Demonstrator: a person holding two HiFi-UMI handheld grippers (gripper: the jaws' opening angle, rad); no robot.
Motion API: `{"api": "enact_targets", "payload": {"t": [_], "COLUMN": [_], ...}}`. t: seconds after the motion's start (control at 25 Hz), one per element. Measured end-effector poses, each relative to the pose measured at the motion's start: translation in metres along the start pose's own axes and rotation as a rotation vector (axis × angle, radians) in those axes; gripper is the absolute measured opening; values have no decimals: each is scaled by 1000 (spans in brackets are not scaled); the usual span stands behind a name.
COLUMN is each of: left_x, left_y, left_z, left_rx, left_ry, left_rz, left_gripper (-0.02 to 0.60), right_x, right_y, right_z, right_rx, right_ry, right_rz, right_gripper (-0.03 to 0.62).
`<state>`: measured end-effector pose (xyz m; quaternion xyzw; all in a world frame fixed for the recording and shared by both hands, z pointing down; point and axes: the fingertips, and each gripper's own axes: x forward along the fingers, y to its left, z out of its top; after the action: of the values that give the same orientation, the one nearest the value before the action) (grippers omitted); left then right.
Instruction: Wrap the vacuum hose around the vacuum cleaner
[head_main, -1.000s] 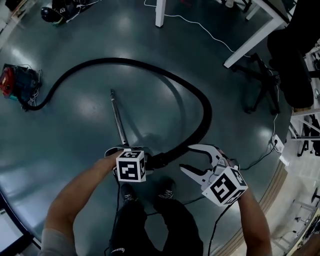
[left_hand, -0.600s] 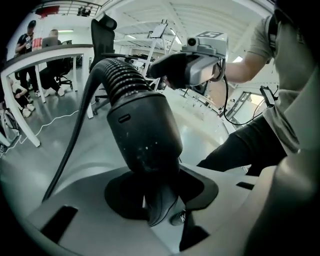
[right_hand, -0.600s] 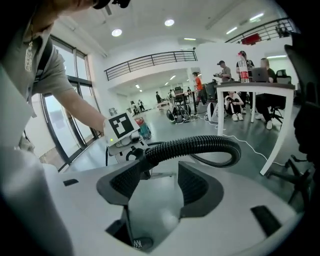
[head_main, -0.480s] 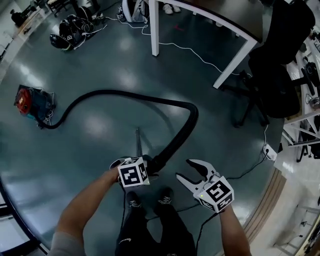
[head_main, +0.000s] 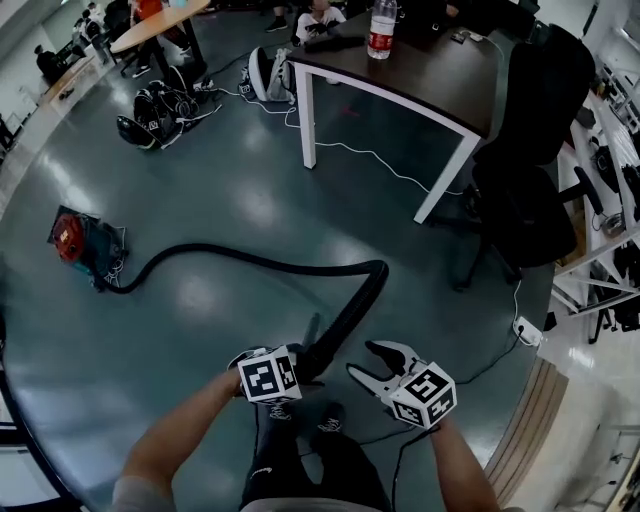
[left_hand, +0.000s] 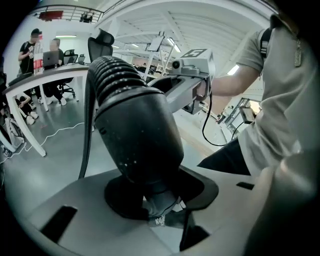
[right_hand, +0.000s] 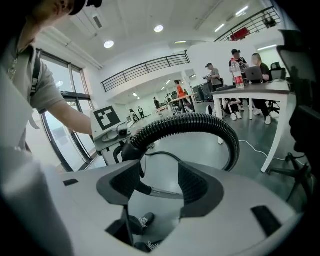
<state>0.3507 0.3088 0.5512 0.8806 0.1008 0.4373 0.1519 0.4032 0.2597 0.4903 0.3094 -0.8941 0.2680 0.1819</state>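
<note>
nearest, the left gripper (head_main: 302, 362) is clamped on the thick black cuff (left_hand: 137, 135) of the vacuum hose (head_main: 250, 262), with that end held up off the floor. just to its right, the right gripper (head_main: 360, 358) stands wide with nothing between its jaws. the hose runs far, bends sharply, then trails left to the red vacuum cleaner (head_main: 72, 240), well apart. my worry: pulling the raised end could drag or tip the cleaner, or swing the bend toward the table (head_main: 440, 85) at far right.
</note>
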Motion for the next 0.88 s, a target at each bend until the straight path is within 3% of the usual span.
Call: {"api": "enact_targets", "payload": {"t": [0.28,0.48,0.68,0.88], "left_x": [-65,-116,-169,-207], "left_y": [-8,2,19,29], "left_z": [16,5,-9,-23], "left_rx": [2,9,70,142], "left_ry": [-91,-117,-63,6], "left_rz": [13,28,18,-6], "left_gripper": [161,161,163,163], "right_x": [8,29,43,63], "right_y": [24,38,43,65], "right_z": [55,112,176,218], "right_rx": [29,-53,-311,-619], "right_ry": [-43,-55,5,152], "right_rz": [9,-22,-111,-100], "right_gripper": [222,222,223,271]}}
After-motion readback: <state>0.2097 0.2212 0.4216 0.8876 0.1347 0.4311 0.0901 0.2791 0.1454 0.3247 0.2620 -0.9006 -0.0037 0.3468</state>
